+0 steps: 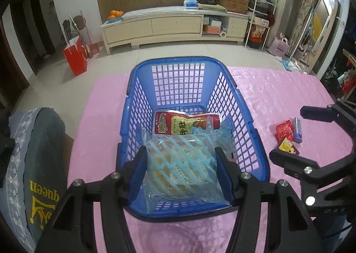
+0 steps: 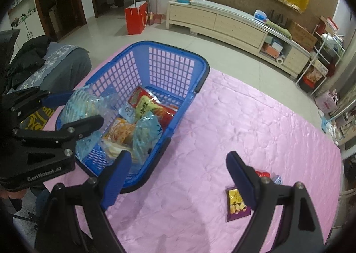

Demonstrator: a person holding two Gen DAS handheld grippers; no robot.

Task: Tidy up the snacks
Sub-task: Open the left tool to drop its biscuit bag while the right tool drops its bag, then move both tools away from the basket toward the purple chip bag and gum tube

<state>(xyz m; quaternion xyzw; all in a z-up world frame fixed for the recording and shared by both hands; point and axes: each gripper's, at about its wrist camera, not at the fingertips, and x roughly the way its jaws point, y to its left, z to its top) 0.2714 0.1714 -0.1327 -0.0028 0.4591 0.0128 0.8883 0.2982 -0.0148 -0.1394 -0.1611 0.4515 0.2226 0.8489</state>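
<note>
Pink quilted cloth covers the table, with a pale tiled floor and a long low cabinet seen beyond it in the upper part of both views.

At the centre of the left wrist view a clear bag with light-blue stripes is held over the near end of the blue basket. It sits between the pads of the left gripper, whose jaws are drawn narrow against its two sides, so the bag is judged to be gripped. Behind it, lower in the basket, a red and yellow snack packet lies flat.

Lower right in the right wrist view, a small yellow and purple packet lies on the cloth just beside the right-hand finger of the right gripper. A red packet and a pale blue one lie just beyond it, partly hidden. The right gripper's jaws are spread wide and nothing is held between them.

The striped bag is judged to be about to be released. Its slack film could catch on the pads and be dragged back out over the near rim. The right gripper could pinch the cloth along with the thin packets, or push the three together.
</note>
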